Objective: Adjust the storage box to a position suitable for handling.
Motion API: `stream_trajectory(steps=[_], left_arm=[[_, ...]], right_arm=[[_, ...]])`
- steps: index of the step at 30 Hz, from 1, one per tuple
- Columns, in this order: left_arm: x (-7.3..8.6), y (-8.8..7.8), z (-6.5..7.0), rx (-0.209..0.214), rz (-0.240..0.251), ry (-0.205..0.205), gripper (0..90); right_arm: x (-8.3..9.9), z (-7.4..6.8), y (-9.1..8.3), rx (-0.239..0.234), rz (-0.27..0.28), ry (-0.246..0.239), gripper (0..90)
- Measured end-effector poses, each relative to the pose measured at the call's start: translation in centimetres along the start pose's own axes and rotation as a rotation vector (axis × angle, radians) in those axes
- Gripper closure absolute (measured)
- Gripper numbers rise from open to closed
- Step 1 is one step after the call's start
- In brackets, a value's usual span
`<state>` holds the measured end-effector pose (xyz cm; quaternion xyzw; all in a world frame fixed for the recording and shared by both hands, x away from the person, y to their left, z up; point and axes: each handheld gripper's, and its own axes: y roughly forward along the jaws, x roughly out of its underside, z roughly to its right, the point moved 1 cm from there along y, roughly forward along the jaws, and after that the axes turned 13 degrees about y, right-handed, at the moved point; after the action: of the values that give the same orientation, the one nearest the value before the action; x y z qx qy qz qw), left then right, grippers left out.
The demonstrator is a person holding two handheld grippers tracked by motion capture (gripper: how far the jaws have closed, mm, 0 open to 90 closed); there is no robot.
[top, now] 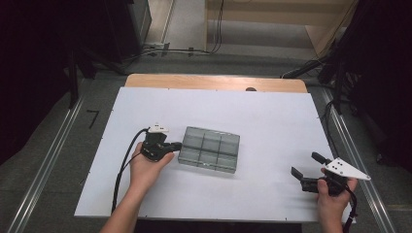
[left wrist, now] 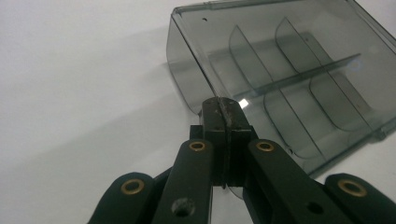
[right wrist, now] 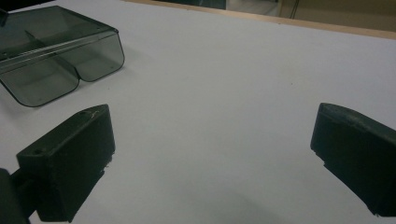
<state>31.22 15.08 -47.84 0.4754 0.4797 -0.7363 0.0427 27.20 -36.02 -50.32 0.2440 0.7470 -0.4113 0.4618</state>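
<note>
A smoked clear compartment box (top: 209, 148) lies mid-table, its dividers showing through the flat top. My left gripper (top: 176, 145) is at the middle of the box's left side, pointing right. In the left gripper view the jaws are pressed together, and my left gripper (left wrist: 222, 103) meets the straight top edge of the box (left wrist: 299, 70) with nothing visible between the pads. My right gripper (top: 305, 165) rests at the front right, well clear of the box. Its fingers (right wrist: 70, 154) stand wide apart over bare white table, and the box (right wrist: 51, 51) sits far off at the upper left.
The white table sheet (top: 272, 116) has open room behind and to the right of the box. A wooden edge (top: 214, 81) runs along the far side. Cables and dark stands (top: 340, 73) line the floor beyond. Metal rails (top: 43, 165) flank the table.
</note>
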Motion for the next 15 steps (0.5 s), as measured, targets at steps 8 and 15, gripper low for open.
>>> stream_trajectory(steps=[8, 15], left_arm=[[0.5, -0.3, 1.7, 0.025, 0.024, 0.011, 90.0], [1.0, -0.2, 2.9, 0.040, 0.055, -0.001, 90.0]], right_arm=[[-0.1, -0.2, 0.4, -0.013, -0.032, -0.015, 0.0], [-0.8, -0.5, 0.7, -0.079, -0.036, 0.044, 1.7]])
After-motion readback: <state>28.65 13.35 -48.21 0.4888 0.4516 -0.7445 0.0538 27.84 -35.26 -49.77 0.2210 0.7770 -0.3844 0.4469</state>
